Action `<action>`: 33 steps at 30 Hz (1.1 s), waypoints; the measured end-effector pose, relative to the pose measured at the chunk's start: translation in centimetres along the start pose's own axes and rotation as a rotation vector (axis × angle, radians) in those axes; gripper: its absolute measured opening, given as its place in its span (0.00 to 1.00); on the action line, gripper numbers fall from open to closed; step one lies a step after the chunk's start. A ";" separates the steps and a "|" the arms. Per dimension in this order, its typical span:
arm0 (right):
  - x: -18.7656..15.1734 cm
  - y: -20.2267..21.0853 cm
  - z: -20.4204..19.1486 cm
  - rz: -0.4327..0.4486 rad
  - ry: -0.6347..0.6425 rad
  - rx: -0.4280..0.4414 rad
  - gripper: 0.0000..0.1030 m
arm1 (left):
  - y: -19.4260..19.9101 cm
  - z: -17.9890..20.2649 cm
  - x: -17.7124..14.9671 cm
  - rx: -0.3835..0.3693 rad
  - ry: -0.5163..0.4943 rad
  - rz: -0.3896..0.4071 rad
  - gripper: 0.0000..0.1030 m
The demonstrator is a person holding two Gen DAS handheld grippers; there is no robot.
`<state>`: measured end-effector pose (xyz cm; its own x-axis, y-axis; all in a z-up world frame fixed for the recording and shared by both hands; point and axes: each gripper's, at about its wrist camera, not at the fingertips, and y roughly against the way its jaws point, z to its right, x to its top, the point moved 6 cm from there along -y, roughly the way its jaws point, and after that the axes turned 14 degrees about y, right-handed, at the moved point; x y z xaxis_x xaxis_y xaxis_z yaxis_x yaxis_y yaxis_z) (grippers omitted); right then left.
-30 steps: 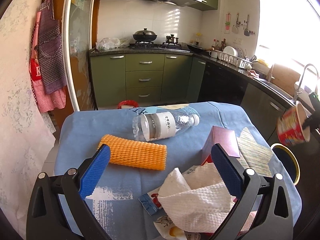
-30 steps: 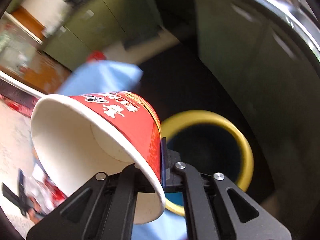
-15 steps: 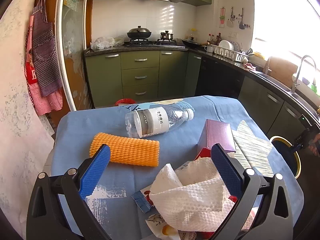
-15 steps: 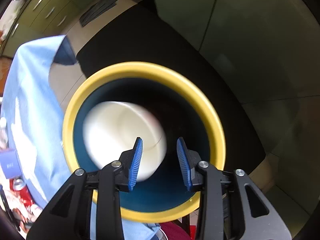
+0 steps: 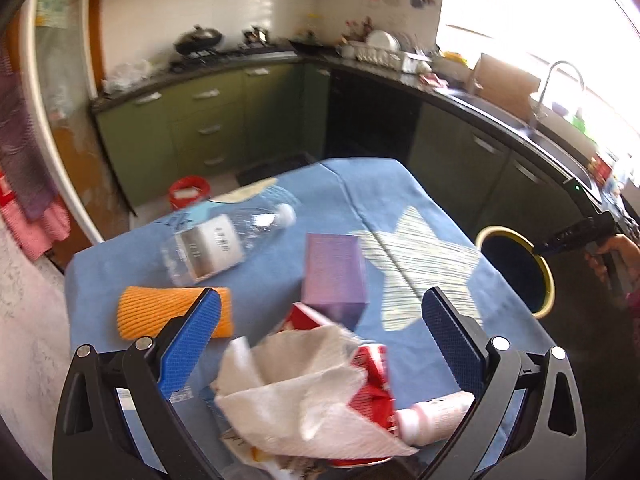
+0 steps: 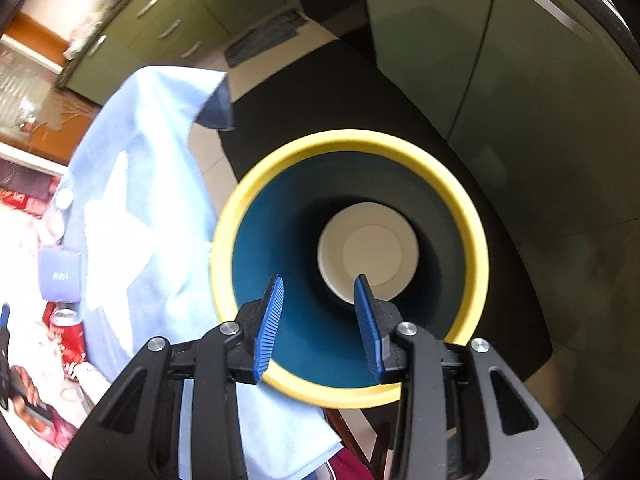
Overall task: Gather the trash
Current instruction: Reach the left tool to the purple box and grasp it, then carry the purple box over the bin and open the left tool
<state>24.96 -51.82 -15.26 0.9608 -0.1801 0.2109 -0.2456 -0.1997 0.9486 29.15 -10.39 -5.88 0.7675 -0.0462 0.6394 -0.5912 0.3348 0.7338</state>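
The right hand-held gripper (image 6: 318, 312) hangs over the yellow-rimmed blue waste bin (image 6: 472, 240), jaws parted and empty, and a white paper cup (image 6: 368, 254) sits alone at the bottom. The left hand-held gripper (image 5: 320, 340) gapes wide above the crumpled white paper towel (image 5: 304, 384) on the blue-clothed desk (image 5: 380, 196). Risk here: a loose towel grab could drag the red wrapper (image 5: 372, 380) beneath it off the desk. The clear plastic bottle (image 5: 224, 244) could roll.

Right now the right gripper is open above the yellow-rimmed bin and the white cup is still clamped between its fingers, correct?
Not quite. The right gripper is open above the bin, but nothing is between its fingers; the cup lies at the bottom of the bin, as the right wrist view shows.
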 end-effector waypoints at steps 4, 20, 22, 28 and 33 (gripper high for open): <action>-0.8 0.9 -1.3 0.021 0.031 0.038 0.35 | -3.3 2.0 1.5 0.045 -0.044 -0.125 0.96; -2.4 0.1 -2.3 0.037 0.049 0.090 0.40 | -12.5 2.2 0.3 0.205 -0.018 -0.446 0.79; -2.6 0.0 -2.1 0.038 0.048 0.095 0.40 | -13.0 2.1 0.3 0.212 -0.020 -0.458 0.70; -3.1 0.0 -1.8 0.045 0.049 0.105 0.40 | -13.6 2.4 0.1 0.209 -0.022 -0.465 0.52; -3.8 0.7 -1.7 0.074 0.047 0.108 0.40 | -12.5 3.4 0.9 0.201 -0.038 -0.435 0.52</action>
<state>21.37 -49.69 -14.97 0.9438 -0.1531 0.2929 -0.3263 -0.2908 0.8994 36.42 -17.83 -13.72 0.9469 -0.1773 0.2683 -0.2562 0.0884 0.9626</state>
